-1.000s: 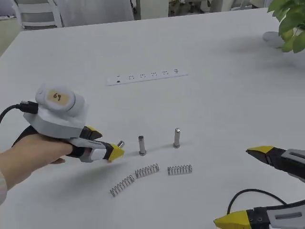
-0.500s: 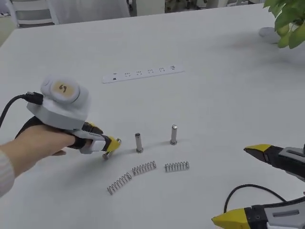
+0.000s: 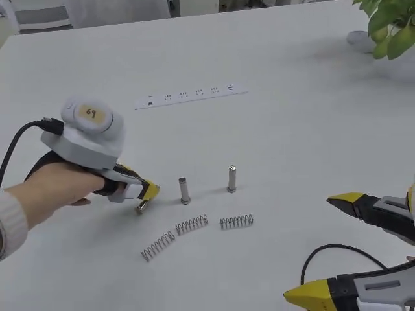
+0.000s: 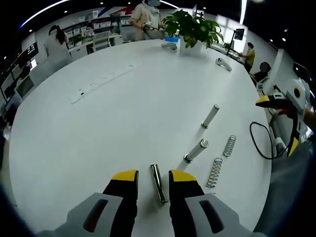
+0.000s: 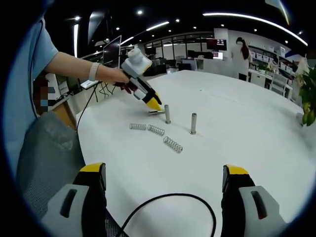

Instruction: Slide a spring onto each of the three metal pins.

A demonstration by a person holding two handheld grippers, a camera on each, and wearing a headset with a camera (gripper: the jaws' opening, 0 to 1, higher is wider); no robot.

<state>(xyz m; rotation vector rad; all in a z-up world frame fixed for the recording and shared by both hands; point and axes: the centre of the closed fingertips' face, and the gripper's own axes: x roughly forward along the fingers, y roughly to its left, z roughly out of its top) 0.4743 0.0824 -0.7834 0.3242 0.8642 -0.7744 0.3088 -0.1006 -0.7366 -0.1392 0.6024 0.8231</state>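
Note:
My left gripper is open just above the table. A metal pin lies flat between its jaws, with a gap on each side. To its right, two more pins stand upright. Three springs lie in a row in front of the pins. My right gripper is wide open and holds nothing, low at the right and well away from the springs.
A white power strip lies farther back on the white table. A potted plant stands at the far right corner. A black cable loops by my right gripper.
The pin at my left gripper's tips stood nearly upright a second ago and now lies flat on the table. The head camera has shifted a little; my right gripper stayed put.

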